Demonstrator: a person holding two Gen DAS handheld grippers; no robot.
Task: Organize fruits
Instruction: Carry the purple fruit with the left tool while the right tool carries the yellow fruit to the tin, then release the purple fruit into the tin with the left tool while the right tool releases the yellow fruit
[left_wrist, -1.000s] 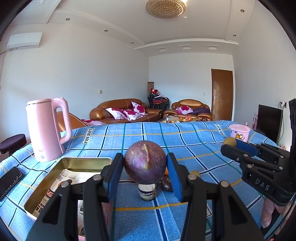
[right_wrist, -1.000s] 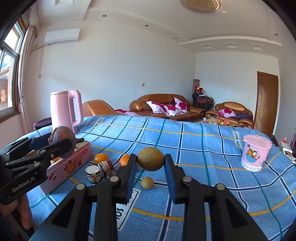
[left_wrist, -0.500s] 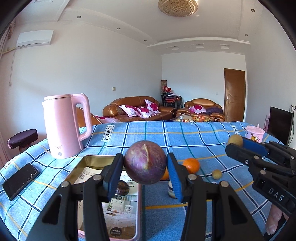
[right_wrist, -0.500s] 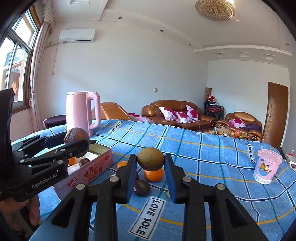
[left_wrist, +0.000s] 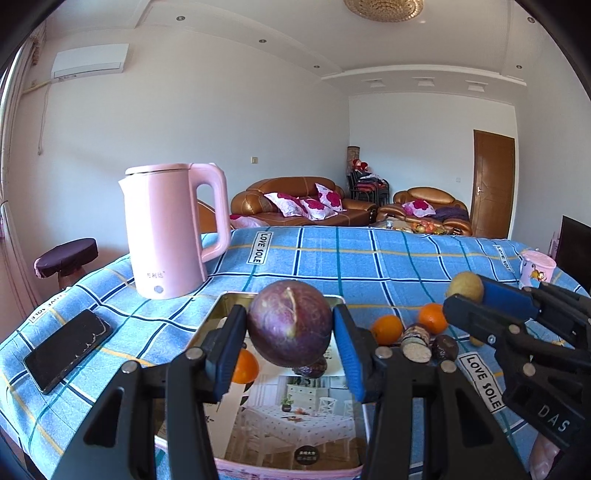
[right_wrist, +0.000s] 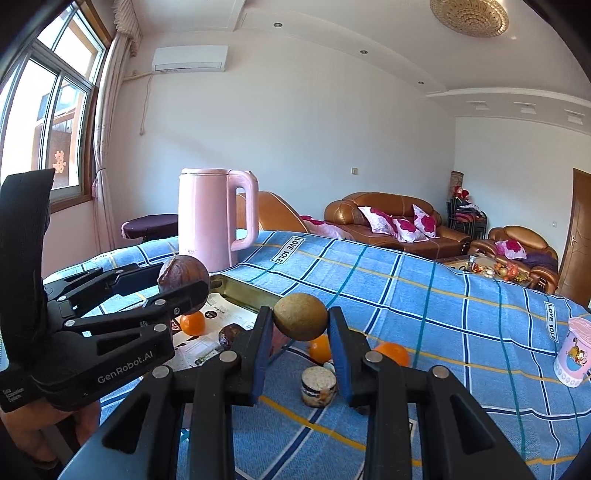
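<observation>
My left gripper (left_wrist: 290, 334) is shut on a round purple fruit (left_wrist: 290, 326) and holds it above the open pink tin box (left_wrist: 236, 299). An orange (left_wrist: 245, 367) and a dark fruit (left_wrist: 312, 369) lie in the box. My right gripper (right_wrist: 301, 323) is shut on a round brown-green fruit (right_wrist: 301, 315), held above the table to the right of the box (right_wrist: 240, 291). Loose fruit on the cloth: two oranges (left_wrist: 386, 328) (left_wrist: 432, 317), a dark fruit (left_wrist: 445, 347) and a small jar (right_wrist: 318, 386).
A pink kettle (left_wrist: 168, 232) stands behind the box on the left. A black phone (left_wrist: 68, 349) lies at the table's left edge. A pink cup (right_wrist: 574, 350) stands at the far right. The blue checked cloth (left_wrist: 369, 262) covers the table.
Both grippers have moved left with their fruits. The left gripper and purple fruit now hang over the tin box; the kettle and the box look nearer in both views.
</observation>
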